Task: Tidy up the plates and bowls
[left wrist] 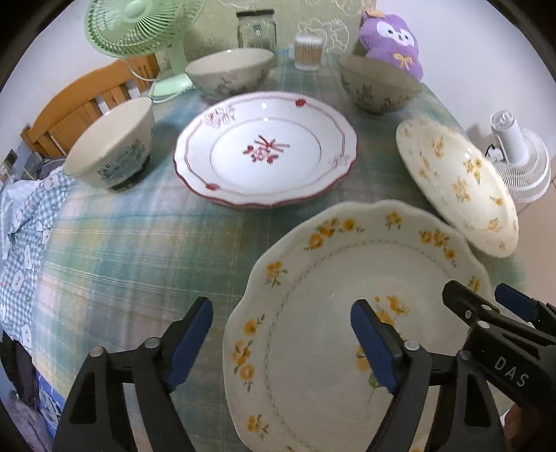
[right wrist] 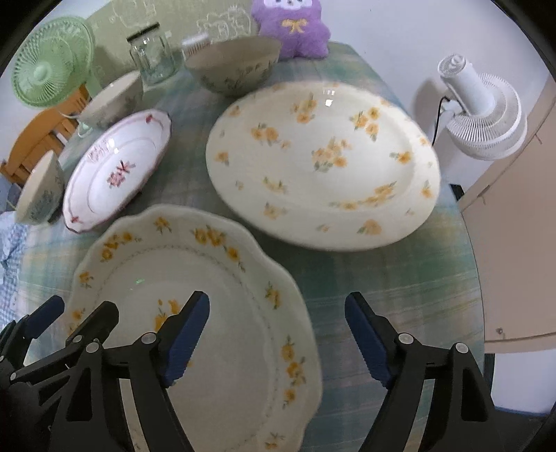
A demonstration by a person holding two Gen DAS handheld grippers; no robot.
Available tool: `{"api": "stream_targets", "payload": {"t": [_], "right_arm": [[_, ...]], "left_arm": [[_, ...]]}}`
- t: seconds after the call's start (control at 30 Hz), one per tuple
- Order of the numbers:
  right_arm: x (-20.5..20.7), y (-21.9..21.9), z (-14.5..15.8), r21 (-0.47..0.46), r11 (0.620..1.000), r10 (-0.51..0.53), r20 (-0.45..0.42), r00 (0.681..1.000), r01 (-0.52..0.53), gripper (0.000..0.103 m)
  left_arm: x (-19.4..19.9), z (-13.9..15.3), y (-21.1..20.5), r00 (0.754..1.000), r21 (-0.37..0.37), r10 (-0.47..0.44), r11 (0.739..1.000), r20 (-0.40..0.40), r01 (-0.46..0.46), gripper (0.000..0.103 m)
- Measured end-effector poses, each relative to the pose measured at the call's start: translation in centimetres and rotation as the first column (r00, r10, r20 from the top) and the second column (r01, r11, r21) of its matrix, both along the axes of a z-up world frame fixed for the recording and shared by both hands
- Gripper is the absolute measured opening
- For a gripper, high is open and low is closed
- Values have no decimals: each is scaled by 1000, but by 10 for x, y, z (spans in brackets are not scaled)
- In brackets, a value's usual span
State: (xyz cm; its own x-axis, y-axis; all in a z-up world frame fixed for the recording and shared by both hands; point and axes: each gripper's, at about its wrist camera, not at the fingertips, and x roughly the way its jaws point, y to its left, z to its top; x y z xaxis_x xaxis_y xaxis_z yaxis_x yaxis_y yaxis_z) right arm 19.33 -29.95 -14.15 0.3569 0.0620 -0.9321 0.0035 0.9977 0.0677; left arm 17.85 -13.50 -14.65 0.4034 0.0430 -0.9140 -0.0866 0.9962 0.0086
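**Both grippers loose over the scalloped plate**

Plaid green cloth covers the table (left wrist: 114,243), with a green desk fan (left wrist: 139,31), a glass jar (left wrist: 256,29) and a purple plush toy (left wrist: 389,38) pushed to its far edge, apparently out of the working space.

Nearest lies the scalloped yellow-flower plate (left wrist: 330,313), flat on the cloth. The left gripper (left wrist: 281,342) straddles its left rim and the right gripper (right wrist: 278,339) its right rim, one finger of each over the plate and one outside; both sets of jaws stand wide, pads clear of the rim, so nothing is held. That mirrored placement suits lifting or setting down a wide plate by opposite edges.

Beyond, the oval yellow-flower platter (right wrist: 323,167) sits just beside it, and the red-trimmed plate (left wrist: 266,149) lies apart at the centre. Three bowls (left wrist: 111,146) (left wrist: 229,73) (left wrist: 378,85) ring the far side singly, none stacked, so the sorting looks barely begun.
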Motion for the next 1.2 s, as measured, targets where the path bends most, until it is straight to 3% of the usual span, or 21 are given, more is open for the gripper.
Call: {"api": "stream_targets", "payload": {"t": [0.37, 0.47, 0.63, 0.87, 1.2], "right_arm": [[-15, -8, 65, -4, 999, 35, 158, 987, -35, 83], [-21, -6, 79, -23, 1000, 21, 185, 983, -17, 83], [-24, -15, 99, -32, 998, -49, 229, 972, 58, 83], [-6, -39, 109, -28, 995, -85, 259, 962, 96, 83], [59, -82, 77, -20, 999, -44, 215, 976, 49, 82]], "left_arm": [[-2, 64, -7, 985, -3, 5, 1000, 174, -5, 85], [3, 75, -10, 986, 17, -24, 1000, 168, 21, 85], [8, 90, -15, 977, -25, -81, 996, 196, 88, 85], [24, 99, -41, 965, -18, -134, 990, 225, 142, 83], [74, 71, -88, 976, 0, -95, 995, 198, 97, 80]]}}
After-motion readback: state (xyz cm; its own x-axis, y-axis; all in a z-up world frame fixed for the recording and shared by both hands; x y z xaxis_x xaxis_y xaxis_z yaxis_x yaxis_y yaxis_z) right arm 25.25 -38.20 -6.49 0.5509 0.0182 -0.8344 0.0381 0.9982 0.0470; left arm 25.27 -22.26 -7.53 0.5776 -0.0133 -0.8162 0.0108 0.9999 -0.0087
